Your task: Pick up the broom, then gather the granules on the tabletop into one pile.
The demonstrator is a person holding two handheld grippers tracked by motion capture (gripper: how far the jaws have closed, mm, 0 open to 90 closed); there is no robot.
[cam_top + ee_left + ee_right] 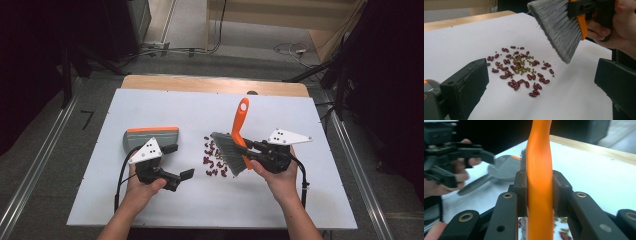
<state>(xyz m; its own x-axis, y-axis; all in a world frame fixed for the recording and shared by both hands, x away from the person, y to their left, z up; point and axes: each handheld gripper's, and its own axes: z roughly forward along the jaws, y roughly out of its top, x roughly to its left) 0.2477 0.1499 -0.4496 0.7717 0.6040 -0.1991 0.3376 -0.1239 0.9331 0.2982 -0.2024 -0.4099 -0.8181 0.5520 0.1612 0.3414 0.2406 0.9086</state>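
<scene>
A hand brush with an orange handle (240, 119) and grey bristles (229, 153) hangs tilted over the white table, its bristles just right of a pile of red beans (214, 161) mixed with small green ones (521, 70). My right gripper (251, 150) is shut on the brush handle (540, 170), which runs up between its jaws. A grey dustpan (150, 136) with an orange edge lies flat at the left. My left gripper (178, 162) stands open just in front of the dustpan, its jaws wide apart and facing the beans, with nothing between them.
The white board (150, 200) covers a wooden table whose far edge (210, 84) shows. Cables lie on the floor beyond. The dustpan handle (472, 185) points toward the left hand. Bare board lies in front of and behind the beans.
</scene>
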